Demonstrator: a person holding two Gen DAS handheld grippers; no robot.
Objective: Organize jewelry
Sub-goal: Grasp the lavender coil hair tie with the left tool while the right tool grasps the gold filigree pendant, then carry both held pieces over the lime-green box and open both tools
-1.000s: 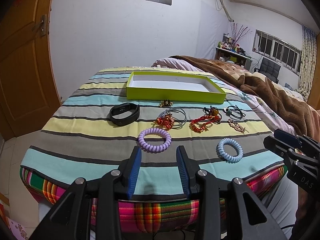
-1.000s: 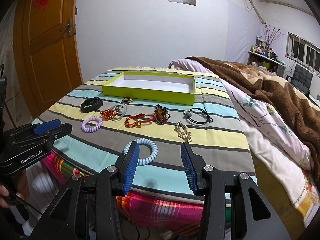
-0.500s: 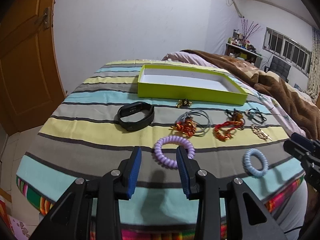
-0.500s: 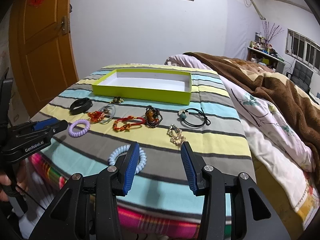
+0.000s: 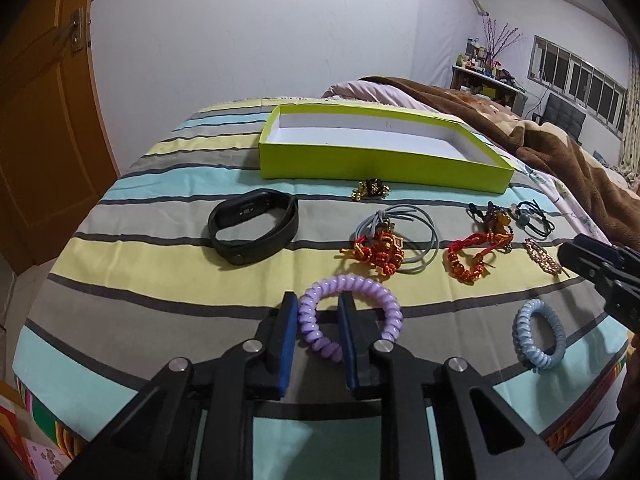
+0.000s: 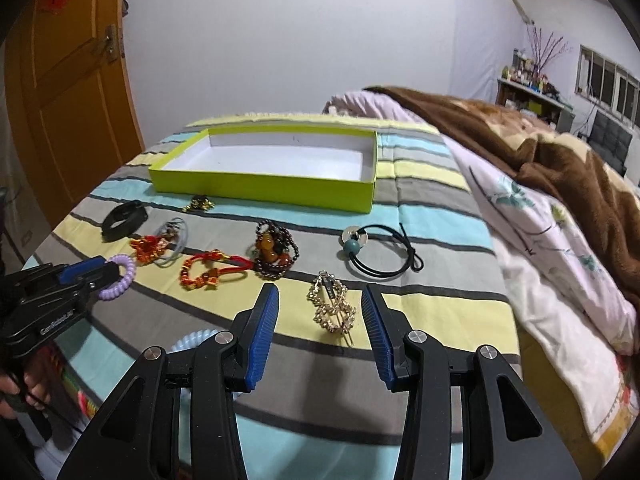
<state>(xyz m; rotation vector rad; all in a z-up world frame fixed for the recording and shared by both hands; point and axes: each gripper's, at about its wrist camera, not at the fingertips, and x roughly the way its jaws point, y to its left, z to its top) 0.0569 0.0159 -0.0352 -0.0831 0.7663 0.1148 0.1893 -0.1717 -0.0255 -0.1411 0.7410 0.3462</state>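
A purple spiral hair tie lies on the striped cloth. Its left strand sits between the fingers of my left gripper. The jaws are closing, and a small gap still shows beside the right pad. My right gripper is open and hovers low over a gold rhinestone hair clip, which lies between its fingers untouched. At the back stands the lime green box, its white inside holding nothing. A blue spiral hair tie lies near the front edge, partly hidden under the right gripper in the right wrist view.
Spread before the box are a black fitness band, a grey cord with a red charm, a red knotted bracelet, a dark bead bracelet, a black elastic with a teal bead and a small gold charm. A brown blanket lies to the right.
My left gripper moved forward and down onto the purple hair tie and its jaws narrowed around it. The right gripper passed over the blue hair tie to the gold clip.
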